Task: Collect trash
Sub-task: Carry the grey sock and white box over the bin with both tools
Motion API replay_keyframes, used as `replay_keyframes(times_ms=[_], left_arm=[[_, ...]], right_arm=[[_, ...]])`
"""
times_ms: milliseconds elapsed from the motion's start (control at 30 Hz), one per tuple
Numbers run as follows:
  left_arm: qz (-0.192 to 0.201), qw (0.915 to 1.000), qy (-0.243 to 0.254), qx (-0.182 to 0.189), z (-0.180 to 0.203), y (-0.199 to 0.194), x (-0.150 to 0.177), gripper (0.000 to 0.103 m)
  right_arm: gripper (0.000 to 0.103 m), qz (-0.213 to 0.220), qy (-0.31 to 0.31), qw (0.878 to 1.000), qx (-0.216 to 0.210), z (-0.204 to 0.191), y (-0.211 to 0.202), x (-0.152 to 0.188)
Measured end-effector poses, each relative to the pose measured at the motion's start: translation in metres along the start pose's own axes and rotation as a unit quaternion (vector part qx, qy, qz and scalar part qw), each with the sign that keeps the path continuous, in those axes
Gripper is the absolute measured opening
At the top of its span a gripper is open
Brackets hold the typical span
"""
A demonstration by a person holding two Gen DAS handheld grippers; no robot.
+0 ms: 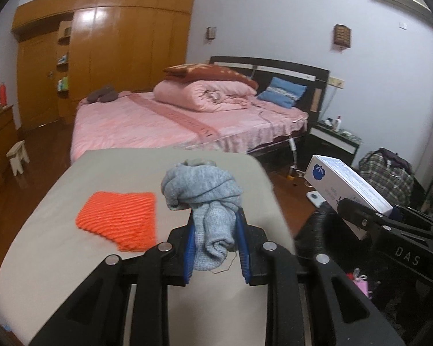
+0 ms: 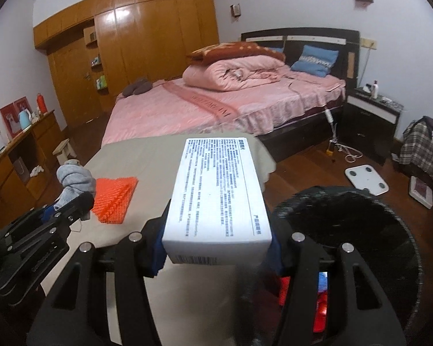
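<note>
My left gripper (image 1: 216, 248) is shut on a bunched grey cloth (image 1: 205, 193) and holds it above the beige table (image 1: 57, 248). The cloth also shows in the right wrist view (image 2: 73, 180). An orange textured pad (image 1: 119, 220) lies flat on the table, left of the cloth; it also shows in the right wrist view (image 2: 114, 199). My right gripper (image 2: 216, 253) is shut on a white printed box (image 2: 216, 193), held over the table's right edge. The box also shows in the left wrist view (image 1: 346, 190). A black round bin (image 2: 349, 230) stands just right of the box, with red items inside.
A pink bed (image 2: 216, 106) stands beyond the table. A white scale (image 2: 366, 180), cables and a plaid bag (image 2: 424, 155) lie on the wood floor at the right. A dark nightstand (image 2: 369, 121) is by the bed. A wooden cabinet (image 2: 23, 158) and small stool (image 2: 64, 150) stand at the left.
</note>
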State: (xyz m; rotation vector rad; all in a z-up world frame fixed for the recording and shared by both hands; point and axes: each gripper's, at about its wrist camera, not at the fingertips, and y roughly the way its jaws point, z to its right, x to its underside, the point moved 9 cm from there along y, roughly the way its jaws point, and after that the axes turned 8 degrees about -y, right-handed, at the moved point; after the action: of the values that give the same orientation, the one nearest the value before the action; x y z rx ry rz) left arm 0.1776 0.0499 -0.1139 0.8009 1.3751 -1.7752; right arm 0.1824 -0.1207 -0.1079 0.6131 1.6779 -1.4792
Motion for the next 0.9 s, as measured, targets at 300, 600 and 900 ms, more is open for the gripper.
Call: replay_keyframes(times_ms=[300, 600, 900], left_arm=[[-0.001, 0.9980, 0.026, 0.057, 0.070, -0.007, 0.004, 0.025], [-0.006, 0.9938, 0.049, 0.099, 0.124, -0.011, 0.012, 0.025], [-0.018, 0.9891, 0.070, 0.128, 0.166, -0.005, 0.021, 0.025]], right_arm=[[0.053, 0.017, 0.018, 0.999, 0.042, 0.055, -0.040, 0.011], [0.053, 0.020, 0.040, 0.995, 0.086, 0.107, -0.067, 0.030], [0.053, 0.015, 0.060, 0.991, 0.116, 0.140, -0.081, 0.052]])
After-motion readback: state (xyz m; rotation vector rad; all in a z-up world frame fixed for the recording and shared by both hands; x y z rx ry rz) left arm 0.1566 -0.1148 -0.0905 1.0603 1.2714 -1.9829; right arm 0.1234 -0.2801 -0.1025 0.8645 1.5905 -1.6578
